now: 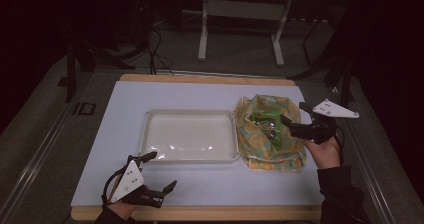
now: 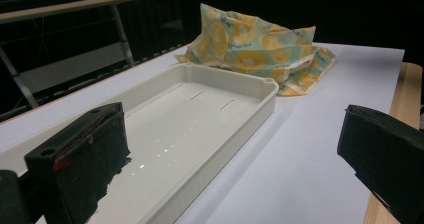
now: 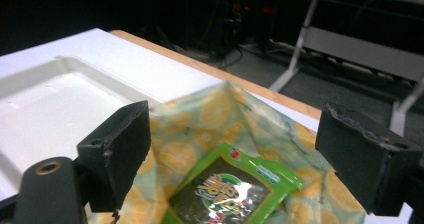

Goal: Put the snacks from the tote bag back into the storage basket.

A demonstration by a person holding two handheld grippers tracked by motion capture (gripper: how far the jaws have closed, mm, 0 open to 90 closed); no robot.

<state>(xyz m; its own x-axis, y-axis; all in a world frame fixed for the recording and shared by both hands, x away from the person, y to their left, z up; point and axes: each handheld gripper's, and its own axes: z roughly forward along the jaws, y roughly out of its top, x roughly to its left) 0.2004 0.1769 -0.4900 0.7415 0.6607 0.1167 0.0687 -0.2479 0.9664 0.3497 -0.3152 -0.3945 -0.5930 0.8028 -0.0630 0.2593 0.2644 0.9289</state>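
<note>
A white rectangular tray [image 1: 150, 134] lies empty in the middle of the table. To its right sits a cloth bag [image 1: 250, 149] printed with yellow lemons, open at the top, with a green snack packet [image 1: 265, 121] inside. My right gripper [image 1: 295, 115] hovers open at the bag's right side, jaws spread over the packet [image 3: 235, 189] and the bag [image 3: 185, 119]. My left gripper [image 1: 162, 173] rests open near the table's front left, just in front of the tray [image 2: 240, 129], nothing between its jaws. The bag [image 2: 255, 44] lies beyond the tray in the left gripper view.
A pale sheet [image 1: 210, 91] covers the wooden table [image 1: 200, 213]. White table legs [image 1: 202, 29] and cables [image 1: 157, 49] stand on the floor behind. Metal rails [image 1: 45, 144] run along both sides of the table.
</note>
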